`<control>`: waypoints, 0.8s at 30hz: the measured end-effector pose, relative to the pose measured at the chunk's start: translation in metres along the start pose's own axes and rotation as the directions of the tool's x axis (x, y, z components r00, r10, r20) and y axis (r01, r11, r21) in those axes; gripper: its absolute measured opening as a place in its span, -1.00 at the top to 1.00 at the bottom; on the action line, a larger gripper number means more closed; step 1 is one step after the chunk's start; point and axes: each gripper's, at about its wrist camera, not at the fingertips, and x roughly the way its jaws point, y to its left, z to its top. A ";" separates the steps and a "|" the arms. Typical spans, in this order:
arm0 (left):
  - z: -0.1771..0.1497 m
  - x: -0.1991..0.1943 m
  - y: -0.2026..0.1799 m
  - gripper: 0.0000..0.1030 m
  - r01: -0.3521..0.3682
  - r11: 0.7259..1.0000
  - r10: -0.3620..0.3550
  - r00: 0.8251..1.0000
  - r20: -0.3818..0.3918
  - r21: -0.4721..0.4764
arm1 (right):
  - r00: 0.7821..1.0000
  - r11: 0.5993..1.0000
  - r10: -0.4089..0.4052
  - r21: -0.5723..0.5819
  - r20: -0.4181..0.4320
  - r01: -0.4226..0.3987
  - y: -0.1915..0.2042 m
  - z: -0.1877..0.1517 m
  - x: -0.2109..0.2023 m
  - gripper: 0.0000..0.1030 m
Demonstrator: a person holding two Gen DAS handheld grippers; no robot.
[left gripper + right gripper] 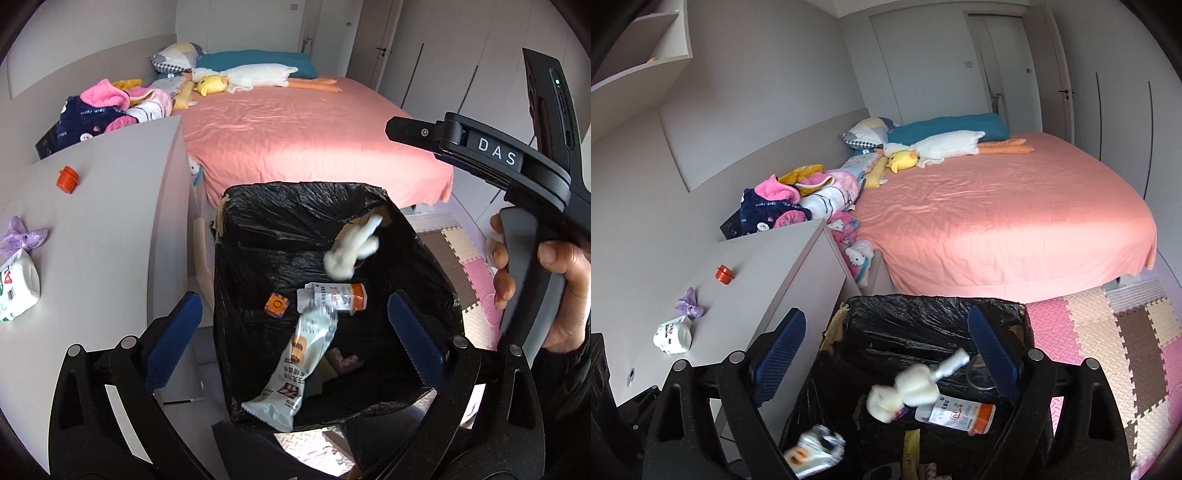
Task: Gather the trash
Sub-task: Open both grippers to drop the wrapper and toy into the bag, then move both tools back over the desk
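Observation:
A bin lined with a black bag (258, 221) (923, 314) stands beside the grey cabinet. Both grippers hover over it, open and empty. My left gripper (295, 332) has its blue pads (173, 339) wide apart. A grey snack wrapper (295, 365) (816, 450) and a white sponge brush (351, 251) (908, 391) are blurred, in the air over the bin. An orange-capped packet (336, 297) (960, 411) and a small orange cube (276, 304) lie inside. My right gripper (890, 354) is above the brush; its body shows in the left wrist view (498, 155).
On the cabinet top (103, 206) (768, 273) lie an orange cap (67, 179) (723, 275), a purple wrapper (22, 236) (689, 304) and a white packet (14, 291) (673, 334). A pink bed (997, 221) is behind; foam mats (1126, 350) are at right.

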 end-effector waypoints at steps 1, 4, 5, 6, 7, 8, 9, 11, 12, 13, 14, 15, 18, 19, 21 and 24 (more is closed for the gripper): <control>0.001 0.000 0.000 -0.88 -0.007 1.000 0.007 1.000 0.002 0.001 | 1.000 1.000 -0.003 0.008 -0.001 0.003 -0.002 0.000 0.000 -0.74; 0.002 -0.001 0.002 -0.88 -0.019 1.000 0.019 1.000 0.008 0.003 | 1.000 1.000 0.000 0.014 -0.003 0.000 -0.005 0.000 0.002 -0.74; 0.002 -0.001 0.003 -0.88 -0.026 1.000 0.026 1.000 0.009 0.003 | 1.000 1.000 0.002 0.011 -0.005 -0.002 -0.005 0.000 0.002 -0.74; 0.002 -0.001 0.004 -0.88 -0.033 0.999 0.033 0.999 0.009 0.003 | 1.000 1.000 0.004 0.009 -0.006 -0.004 -0.005 -0.001 0.002 -0.74; 0.002 -0.002 0.005 -0.88 -0.038 0.999 0.038 0.999 0.010 0.001 | 1.000 1.000 0.006 0.008 -0.007 -0.006 -0.004 -0.001 0.003 -0.74; 0.001 -0.002 0.007 -0.88 -0.041 0.999 0.041 0.999 0.010 -0.001 | 1.000 1.000 0.009 0.007 -0.009 -0.009 -0.004 -0.001 0.003 -0.74; 0.001 -0.002 0.008 -0.88 -0.043 0.999 0.043 0.999 0.010 -0.003 | 1.000 1.000 0.013 0.005 -0.010 -0.013 -0.003 -0.001 0.004 -0.74; 0.000 -0.002 0.012 -0.88 -0.051 0.999 0.051 0.999 0.012 -0.009 | 1.000 1.000 0.016 -0.002 -0.013 -0.016 -0.001 -0.002 0.005 -0.74; -0.001 -0.002 0.015 -0.88 -0.055 0.998 0.056 0.998 0.013 -0.013 | 1.000 1.000 0.018 -0.006 -0.017 -0.018 0.001 -0.002 0.006 -0.74; -0.001 -0.002 0.017 -0.88 -0.059 0.998 0.060 0.998 0.012 -0.017 | 1.000 1.000 0.021 -0.009 -0.020 -0.021 0.003 -0.002 0.008 -0.74; -0.002 -0.003 0.019 -0.88 -0.063 0.998 0.063 0.998 0.012 -0.021 | 0.999 1.000 0.023 -0.013 -0.023 -0.023 0.005 -0.003 0.009 -0.74; -0.003 -0.003 0.022 -0.88 -0.067 0.997 0.067 0.998 0.013 -0.026 | 0.999 1.000 0.025 -0.016 -0.025 -0.026 0.007 -0.004 0.010 -0.74; -0.004 -0.005 0.031 -0.88 -0.080 0.996 0.080 0.997 0.014 -0.044 | 0.999 0.999 0.037 -0.028 -0.035 -0.038 0.015 -0.005 0.016 -0.74; -0.004 -0.006 0.035 -0.88 -0.085 0.995 0.086 0.996 0.014 -0.052 | 0.998 0.998 0.045 -0.032 -0.037 -0.046 0.018 -0.006 0.017 -0.74; -0.004 -0.007 0.043 -0.88 -0.095 0.993 0.096 0.995 0.013 -0.072 | 0.997 0.997 0.063 -0.042 -0.039 -0.065 0.025 -0.006 0.020 -0.74; -0.005 -0.008 0.056 -0.88 -0.113 0.988 0.114 0.993 0.010 -0.103 | 0.995 0.994 0.086 -0.058 -0.048 -0.088 0.037 -0.007 0.026 -0.74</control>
